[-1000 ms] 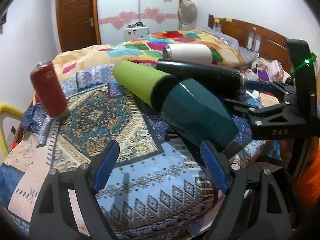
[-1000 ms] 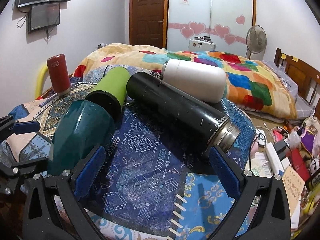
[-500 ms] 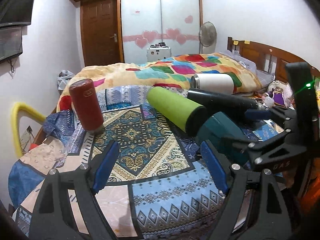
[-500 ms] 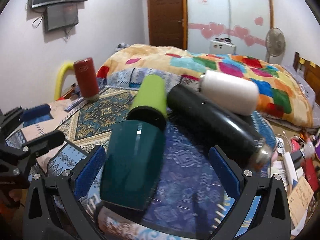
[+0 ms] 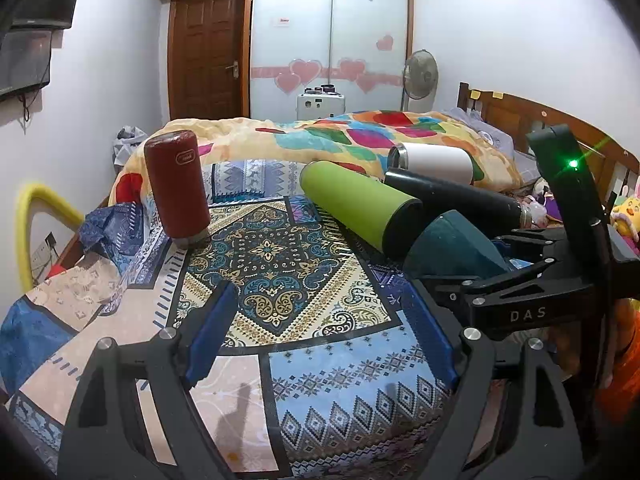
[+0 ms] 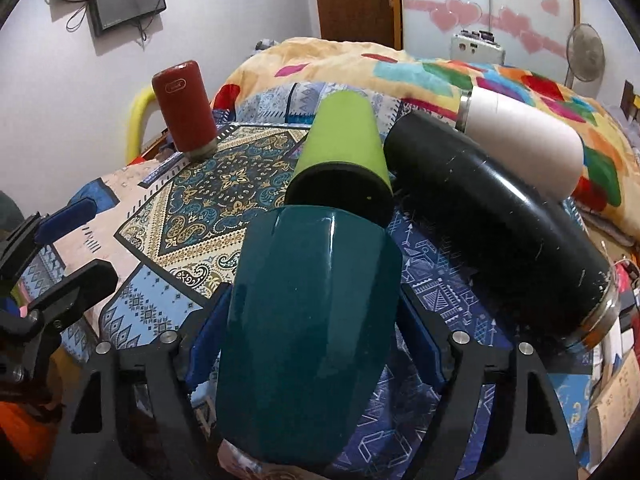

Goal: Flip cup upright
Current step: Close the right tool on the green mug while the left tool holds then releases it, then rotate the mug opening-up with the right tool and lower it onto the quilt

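Observation:
A dark teal cup (image 6: 308,320) lies on its side on the patterned cloth, its narrower end toward the green flask. My right gripper (image 6: 312,332) has its blue pads against both sides of the cup, shut on it. The cup also shows in the left wrist view (image 5: 452,244), with the right gripper (image 5: 532,280) around it. My left gripper (image 5: 320,344) is open and empty above the cloth, to the left of the cup.
A green flask (image 6: 344,140), a black flask (image 6: 500,220) and a white flask (image 6: 524,136) lie on their sides behind the cup. A red flask (image 5: 176,184) stands inverted at the far left. The cloth-covered surface (image 5: 280,264) ends near both grippers.
My right gripper has moved left around the teal cup and closed on it. My left gripper has drawn back and left, away from the cup.

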Demonstrator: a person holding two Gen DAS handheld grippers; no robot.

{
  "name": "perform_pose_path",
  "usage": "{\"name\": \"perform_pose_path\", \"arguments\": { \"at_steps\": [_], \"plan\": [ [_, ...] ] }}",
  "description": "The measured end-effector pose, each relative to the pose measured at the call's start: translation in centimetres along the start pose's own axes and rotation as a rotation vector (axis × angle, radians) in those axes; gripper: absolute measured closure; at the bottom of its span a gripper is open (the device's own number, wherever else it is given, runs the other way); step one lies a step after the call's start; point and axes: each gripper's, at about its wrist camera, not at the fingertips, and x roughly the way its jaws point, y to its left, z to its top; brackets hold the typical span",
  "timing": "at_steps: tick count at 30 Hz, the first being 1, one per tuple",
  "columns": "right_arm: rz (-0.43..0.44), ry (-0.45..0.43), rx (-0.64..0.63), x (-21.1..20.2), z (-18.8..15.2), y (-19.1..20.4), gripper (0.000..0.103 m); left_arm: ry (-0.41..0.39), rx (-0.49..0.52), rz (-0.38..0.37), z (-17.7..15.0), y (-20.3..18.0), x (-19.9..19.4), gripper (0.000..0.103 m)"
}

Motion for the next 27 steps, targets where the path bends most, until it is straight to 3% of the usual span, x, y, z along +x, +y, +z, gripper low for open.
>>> {"name": "perform_pose_path", "arguments": {
  "at_steps": [6, 20, 27],
  "plan": [
    [-0.001, -0.014, 0.010, -0.1, 0.2, 0.2, 0.029, -0.004, 0.002, 0.008, -0.1, 0.2, -0.4, 0.018],
    [-0.026, -0.198, -0.019, -4.4, 0.9, 1.0, 0.031, -0.080, -0.003, 0.007, 1.7, -0.7, -2.9, 0.018],
    [-0.009, -0.184, -0.021, -3.4, 0.7, 0.7, 0.031, -0.085, -0.009, 0.006, 1.9, -0.6, -3.1, 0.018]
  ]
}}
